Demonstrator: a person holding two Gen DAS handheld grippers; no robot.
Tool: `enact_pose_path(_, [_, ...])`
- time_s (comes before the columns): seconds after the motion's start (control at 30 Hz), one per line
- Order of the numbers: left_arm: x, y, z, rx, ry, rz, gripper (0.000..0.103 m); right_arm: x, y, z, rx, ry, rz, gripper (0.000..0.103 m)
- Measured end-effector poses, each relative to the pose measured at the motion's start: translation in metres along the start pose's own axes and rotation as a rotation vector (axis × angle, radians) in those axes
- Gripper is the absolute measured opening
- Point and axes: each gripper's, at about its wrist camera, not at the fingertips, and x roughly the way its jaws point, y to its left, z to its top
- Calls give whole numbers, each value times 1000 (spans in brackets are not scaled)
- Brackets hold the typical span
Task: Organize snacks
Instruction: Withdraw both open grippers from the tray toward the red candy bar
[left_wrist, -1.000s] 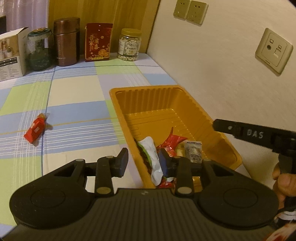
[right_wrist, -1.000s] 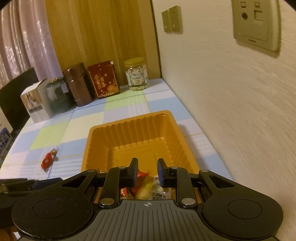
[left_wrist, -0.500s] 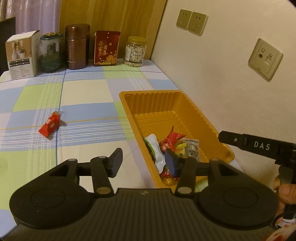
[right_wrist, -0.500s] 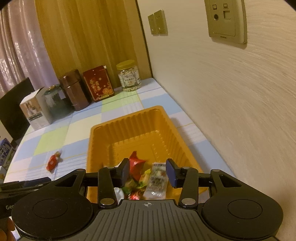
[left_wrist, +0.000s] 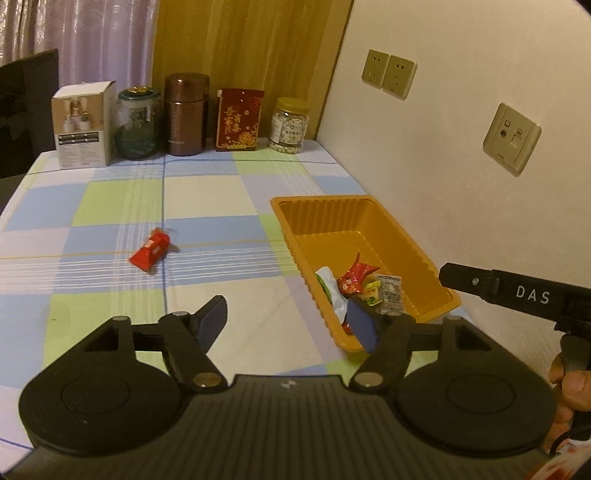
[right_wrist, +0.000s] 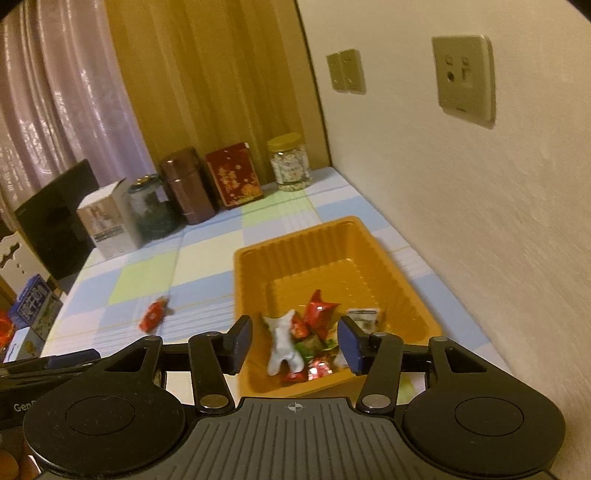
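An orange plastic tray (left_wrist: 406, 236) (right_wrist: 369, 254) stands on the checked tablecloth beside the wall. Several wrapped snacks (left_wrist: 360, 286) (right_wrist: 314, 339) lie heaped at its near end. One red snack packet (left_wrist: 150, 252) (right_wrist: 153, 314) lies alone on the cloth left of the tray. My left gripper (left_wrist: 288, 323) hovers in front of the tray's near left corner, its jaws opening with nothing between them. My right gripper (right_wrist: 295, 341) hangs over the tray's near end, jaws also opening and holding nothing.
Along the back edge stand a white box (left_wrist: 83, 123), a dark glass jar (left_wrist: 137, 123), a brown canister (left_wrist: 185, 114), a red box (left_wrist: 238, 120) and a yellow-lidded jar (left_wrist: 290, 123). The wall (left_wrist: 461, 184) runs close along the tray's right side. A hand (left_wrist: 570, 391) holds the right gripper's handle.
Both grippers pulled back and up from the tray while their jaws widened. A clear packet dropped from the right gripper into the tray, and the white-green packet left the left gripper's jaws.
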Motion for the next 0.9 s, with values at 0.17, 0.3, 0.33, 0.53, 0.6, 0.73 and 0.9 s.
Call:
enact_pose_path(0.17, [-21, 16, -5, -12, -22, 7, 77, -8, 20, -4, -31, 0, 18, 56])
enact_pose_path(0.3, [-34, 34, -9, -21, -31, 14, 81, -9, 40, -8, -59, 5, 37, 56])
enact_pose_path(0.33, [-37, 38, -10, -22, -34, 20, 82, -9, 45, -10, -67, 7, 41, 56])
enact_pose_path(0.53, [-53, 63, -12, -27, -58, 45, 85, -6, 72, -15, -115, 20, 72, 57])
enact_pose_path(0.6, [-57, 69, -12, -23, -60, 51, 85, -5, 79, -16, -128, 22, 81, 57])
enact_pose_path(0.73, [-62, 82, -12, -26, -63, 57, 86, -2, 90, -19, -142, 27, 93, 57])
enact_pose_path(0.9, [-63, 96, -14, -44, -61, 64, 86, 2, 101, -23, -157, 35, 106, 57])
